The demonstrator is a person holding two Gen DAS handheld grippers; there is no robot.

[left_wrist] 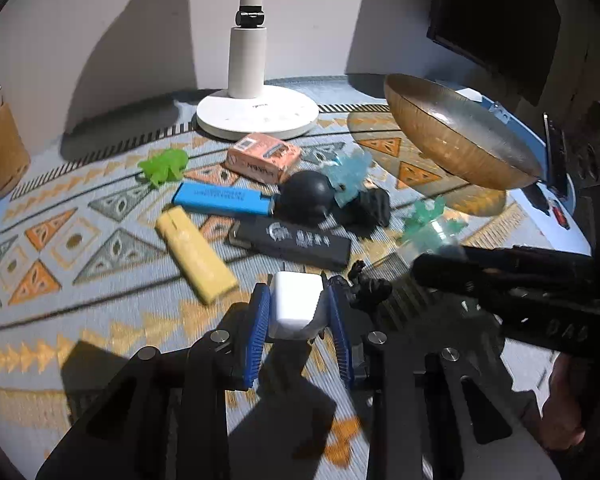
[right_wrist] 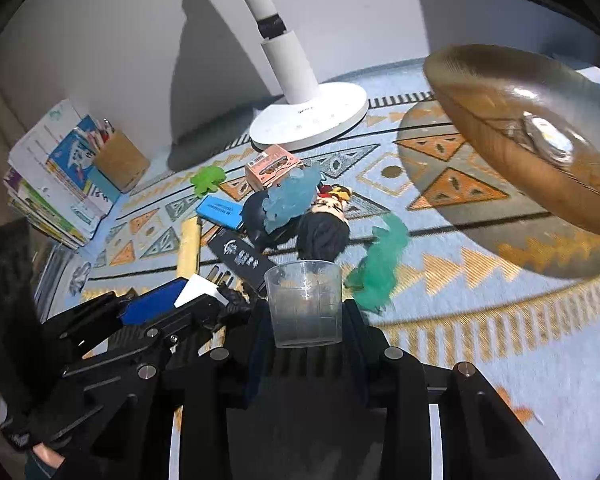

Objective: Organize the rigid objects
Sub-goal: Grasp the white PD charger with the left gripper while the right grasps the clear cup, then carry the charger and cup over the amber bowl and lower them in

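1. The white block (left_wrist: 296, 306) sits clamped between the blue pads (left_wrist: 260, 332) of the left gripper (left_wrist: 298, 320), jaws narrowed onto its two sides, low over the patterned mat (left_wrist: 100, 240) at the near edge of the clutter.
2. The right gripper (right_wrist: 305, 320) holds a clear plastic cup (right_wrist: 305, 304) upright, mouth up, jaws closed on its sides.
3. The cup lies to the right of the block and just beside it, so the left hand looks nearer for any drop into it; I'd guess a short sideways carry is what counts.
4. Beyond them lie the yellow bar (left_wrist: 196, 256), the black stick (left_wrist: 292, 242) and the blue lighter (left_wrist: 224, 200), long axes slanting across the mat.
5. The tilted wooden bowl (left_wrist: 455, 140) stands far right.
6. Only the right view shows the stack of books (right_wrist: 52, 184); only the left view shows the block's full face.
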